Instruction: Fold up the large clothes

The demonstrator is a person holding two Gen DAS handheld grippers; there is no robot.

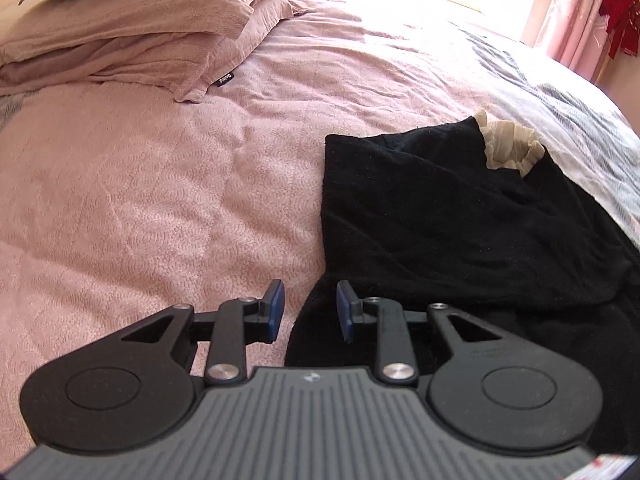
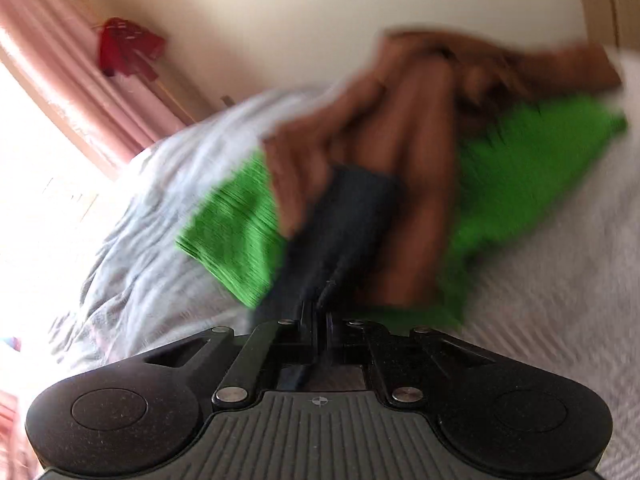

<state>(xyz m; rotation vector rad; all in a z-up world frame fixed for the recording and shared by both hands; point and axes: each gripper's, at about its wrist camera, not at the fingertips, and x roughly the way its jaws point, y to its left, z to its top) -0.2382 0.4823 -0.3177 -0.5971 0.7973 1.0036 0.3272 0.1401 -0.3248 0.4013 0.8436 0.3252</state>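
In the left wrist view a black garment with a beige ruffled collar lies flat on the pink bedspread, toward the right. My left gripper hovers open at the garment's near left edge. Its right finger is over the black cloth and its left finger over the bedspread; nothing is between them. The right wrist view is blurred by motion. There my right gripper is shut on a strip of dark cloth that runs up and away from the jaws. Whether that strip belongs to the black garment I cannot tell.
Pink pillows are piled at the bed's far left. A grey striped blanket covers the right side. Behind the dark strip lie a green garment and a brown cloth. A pink curtain with a red ornament hangs by the bright window.
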